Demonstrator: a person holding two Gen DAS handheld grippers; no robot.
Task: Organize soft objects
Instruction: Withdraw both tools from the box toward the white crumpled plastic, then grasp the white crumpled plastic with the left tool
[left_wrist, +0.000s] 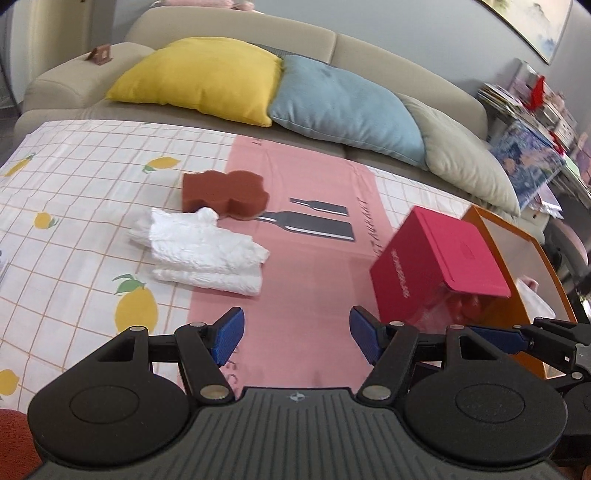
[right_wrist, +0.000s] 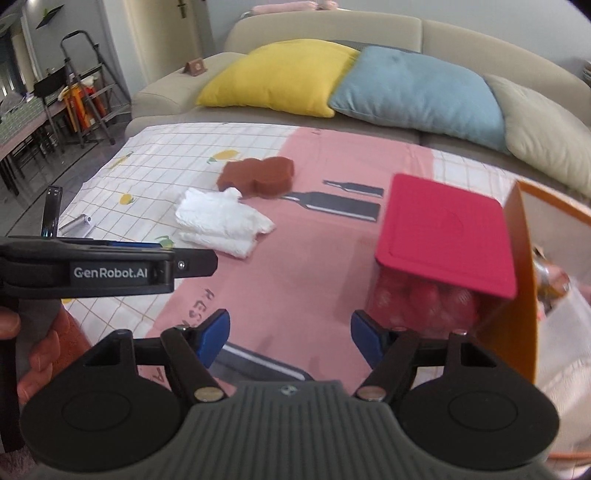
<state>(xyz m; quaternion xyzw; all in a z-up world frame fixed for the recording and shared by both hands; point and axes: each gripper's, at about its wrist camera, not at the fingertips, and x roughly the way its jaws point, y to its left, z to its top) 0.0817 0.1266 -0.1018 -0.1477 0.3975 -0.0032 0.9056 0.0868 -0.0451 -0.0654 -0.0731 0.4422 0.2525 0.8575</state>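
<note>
A brown sponge (left_wrist: 225, 192) (right_wrist: 258, 175) with a wavy outline lies on the pink runner. Against its near side sits a crumpled white cloth (left_wrist: 203, 251) (right_wrist: 221, 221). To the right, a clear box with a pink-red lid (left_wrist: 436, 258) (right_wrist: 443, 229) and red things inside leans by an open orange box (left_wrist: 546, 280) (right_wrist: 521, 258). My left gripper (left_wrist: 297, 332) hovers open over the runner, short of the cloth, with nothing between its blue pads. My right gripper (right_wrist: 290, 332) is open and empty too, just left of the lidded box.
The table (left_wrist: 74, 221) wears a white checked lemon-print cloth. Behind it a beige sofa (left_wrist: 369, 48) carries yellow (left_wrist: 207, 77), blue (left_wrist: 343, 107) and beige (left_wrist: 465, 155) cushions. A small metal tube (right_wrist: 75, 223) lies at the table's left edge. Cluttered shelves (left_wrist: 535, 122) stand at the right.
</note>
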